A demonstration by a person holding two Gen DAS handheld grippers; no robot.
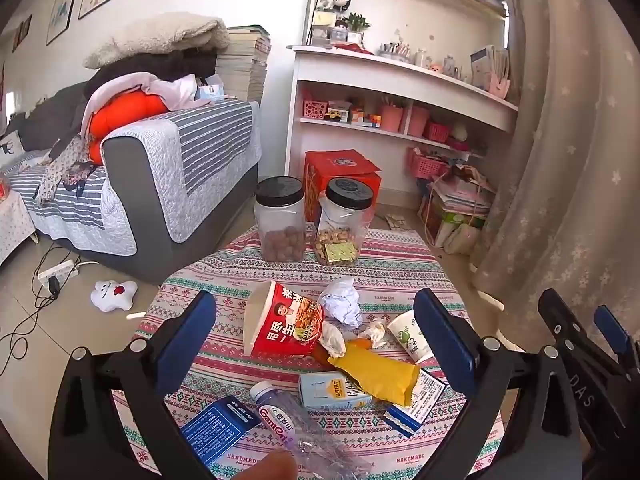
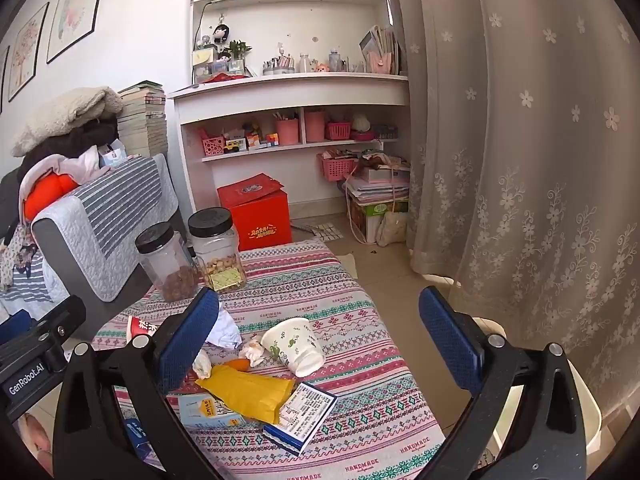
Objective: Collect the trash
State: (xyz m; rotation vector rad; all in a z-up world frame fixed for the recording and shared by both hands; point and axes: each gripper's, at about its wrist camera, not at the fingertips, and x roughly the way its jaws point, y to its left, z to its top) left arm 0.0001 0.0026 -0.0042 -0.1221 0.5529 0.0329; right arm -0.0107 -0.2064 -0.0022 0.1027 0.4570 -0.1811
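Note:
Trash lies on the patterned tablecloth [image 1: 392, 256]: a tipped red noodle cup [image 1: 284, 320], crumpled white paper [image 1: 342, 300], a yellow wrapper [image 1: 376, 372], a paper cup [image 1: 410, 336], a milk carton [image 1: 332, 392], a blue-white box [image 1: 416, 404], a crushed clear bottle [image 1: 296, 428] and a blue box [image 1: 216, 428]. My left gripper [image 1: 316, 340] is open above the pile. My right gripper [image 2: 320, 344] is open above the paper cup [image 2: 294, 344], the yellow wrapper [image 2: 248, 392] and the blue-white box [image 2: 300, 416]. The right gripper also shows in the left wrist view [image 1: 580, 340].
Two black-lidded snack jars [image 1: 280, 220] [image 1: 344, 224] stand at the table's far edge. A sofa [image 1: 160, 184] is on the left, a red box [image 1: 340, 176] and white shelves [image 1: 400, 92] behind, a curtain [image 1: 560, 160] on the right. A white bin rim [image 2: 588, 420] is at the table's right.

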